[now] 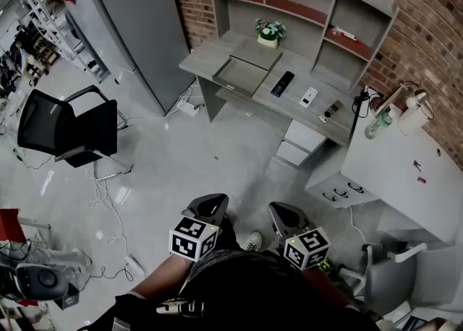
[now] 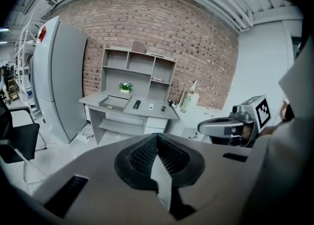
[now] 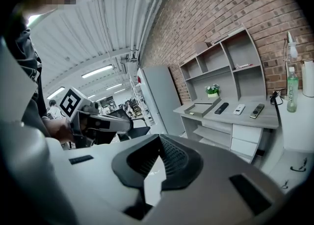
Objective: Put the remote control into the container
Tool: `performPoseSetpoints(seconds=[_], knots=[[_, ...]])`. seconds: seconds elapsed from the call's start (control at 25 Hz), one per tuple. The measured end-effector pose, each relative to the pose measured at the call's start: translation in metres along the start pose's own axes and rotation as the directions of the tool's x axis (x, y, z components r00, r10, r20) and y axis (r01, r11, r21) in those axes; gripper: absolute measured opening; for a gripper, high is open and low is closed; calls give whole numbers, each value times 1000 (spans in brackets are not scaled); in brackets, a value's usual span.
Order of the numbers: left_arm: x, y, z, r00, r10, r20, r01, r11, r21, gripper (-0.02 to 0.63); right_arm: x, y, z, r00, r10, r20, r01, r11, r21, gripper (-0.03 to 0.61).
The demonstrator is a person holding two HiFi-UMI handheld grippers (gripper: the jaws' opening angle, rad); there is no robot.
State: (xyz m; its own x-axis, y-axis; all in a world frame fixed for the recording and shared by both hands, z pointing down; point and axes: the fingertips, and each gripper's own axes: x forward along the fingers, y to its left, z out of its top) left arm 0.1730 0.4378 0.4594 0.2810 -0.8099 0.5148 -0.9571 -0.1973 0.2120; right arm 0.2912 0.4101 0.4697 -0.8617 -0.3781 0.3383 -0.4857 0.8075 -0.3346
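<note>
A grey desk [image 1: 217,58] stands far ahead against the brick wall. On it sits a shallow grey tray-like container [image 1: 242,73], with a black remote [image 1: 282,83], a white remote [image 1: 309,97] and a third, darker remote [image 1: 330,110] lying to its right. Both grippers are held close to the person's body, well short of the desk. My left gripper [image 1: 206,210] is shut and empty, its pads meeting at the tip [image 2: 157,138]. My right gripper [image 1: 283,215] is likewise shut and empty [image 3: 159,138]. The tray [image 3: 201,109] and black remote [image 3: 222,108] show small in the right gripper view.
A tall grey cabinet [image 1: 126,26] stands left of the desk and a black chair [image 1: 69,131] further left. A white table [image 1: 405,170] with a green bottle [image 1: 377,123] is on the right. Cables [image 1: 108,199] lie on the floor. A potted plant [image 1: 269,33] sits behind the tray.
</note>
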Motion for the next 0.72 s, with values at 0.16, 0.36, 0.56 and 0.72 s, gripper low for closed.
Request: performPoseSetpoints(seconds=[0.16,0.36,0.56,0.72], knots=[[8,10,-4,1000,-2,-24,2,1000,-19,6,14,-3,-7,999,2,-32,-2,1000,9,8],[17,30,0,999,-11,-40,9,999,-39,6,38,-7,-6,998,4,-59,-2,999,32,8],[31,64,10,999,-2,-54,0,999,-53,6,74,-16,8,996,2,-85,1,999,37,8],[40,103,24,998,15,-59,-19,997,-69,6,109,-24,27,995,-2,-98,5,999,33,8]])
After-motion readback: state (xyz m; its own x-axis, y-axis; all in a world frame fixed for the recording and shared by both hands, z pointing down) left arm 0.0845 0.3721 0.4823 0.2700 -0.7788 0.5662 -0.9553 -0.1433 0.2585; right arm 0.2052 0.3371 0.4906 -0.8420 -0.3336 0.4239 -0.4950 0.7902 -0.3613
